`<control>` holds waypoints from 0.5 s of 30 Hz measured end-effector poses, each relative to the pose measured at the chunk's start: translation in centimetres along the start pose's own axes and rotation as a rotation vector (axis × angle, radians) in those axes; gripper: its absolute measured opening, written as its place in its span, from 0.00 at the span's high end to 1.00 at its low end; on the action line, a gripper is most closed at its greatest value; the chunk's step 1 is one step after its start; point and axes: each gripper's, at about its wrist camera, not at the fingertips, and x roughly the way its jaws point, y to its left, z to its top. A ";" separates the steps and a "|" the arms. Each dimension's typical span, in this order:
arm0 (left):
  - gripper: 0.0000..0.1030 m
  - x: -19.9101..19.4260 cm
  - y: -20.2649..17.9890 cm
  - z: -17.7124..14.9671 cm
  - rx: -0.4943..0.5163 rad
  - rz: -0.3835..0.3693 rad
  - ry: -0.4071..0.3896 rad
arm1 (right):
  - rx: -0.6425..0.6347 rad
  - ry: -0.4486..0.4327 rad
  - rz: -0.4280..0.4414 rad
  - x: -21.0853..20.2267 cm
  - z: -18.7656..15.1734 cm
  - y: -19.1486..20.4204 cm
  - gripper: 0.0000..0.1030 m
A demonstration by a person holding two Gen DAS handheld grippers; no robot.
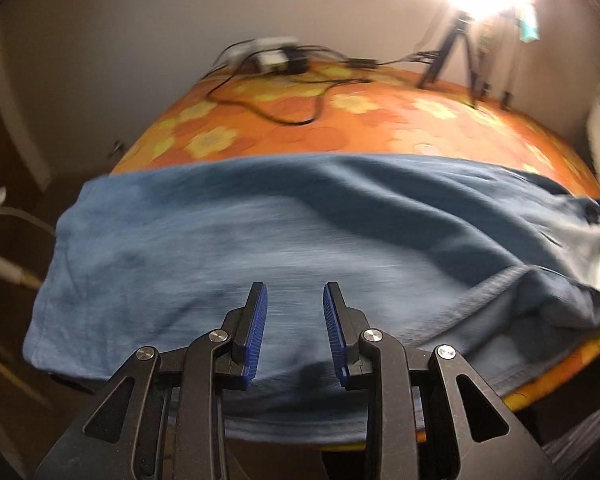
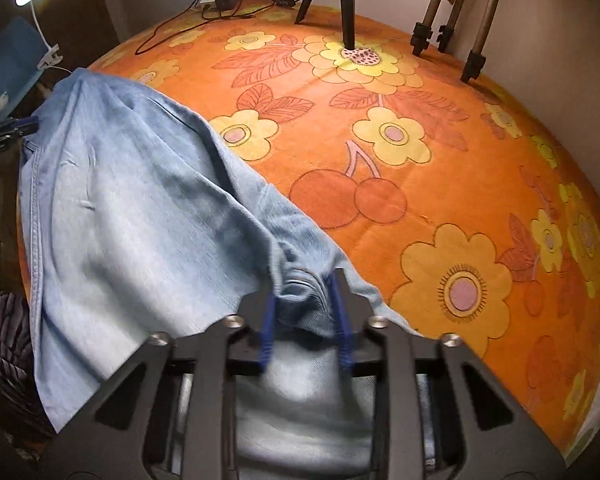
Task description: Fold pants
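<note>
Beneath both tongs, the tabletop (image 2: pixel 440 152) carries the pants (image 1: pixel 260 240). A bunched fold sits pinched between the right tongs (image 2: pixel 305 316) (a thin bite, likely to slip if tugged); the left tongs (image 1: pixel 295 332) gape empty above the cloth, so one-sided pulling may skew it.

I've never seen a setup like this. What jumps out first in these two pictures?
The bright orange cloth with big yellow flowers and cherries covers the whole surface. The light blue denim pants lie across its near side, a bunch of fabric sitting between the blue-padded fingers of the right gripper, while the left gripper hangs open above the denim. At the far edge stand black tripod legs and a tangle of black cables.
</note>
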 end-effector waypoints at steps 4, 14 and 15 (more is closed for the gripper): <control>0.74 0.7 2.0 -0.4 -0.052 0.023 -0.007 | -0.027 -0.013 -0.020 -0.9 0.4 0.4 0.86; 0.74 1.4 3.0 -0.4 -0.067 0.066 -0.037 | -0.074 -0.040 -0.182 -1.8 6.2 -2.1 0.94; 0.73 1.5 3.1 -0.5 -0.066 0.066 -0.034 | -0.103 -0.036 -0.206 -1.0 6.9 -2.2 0.94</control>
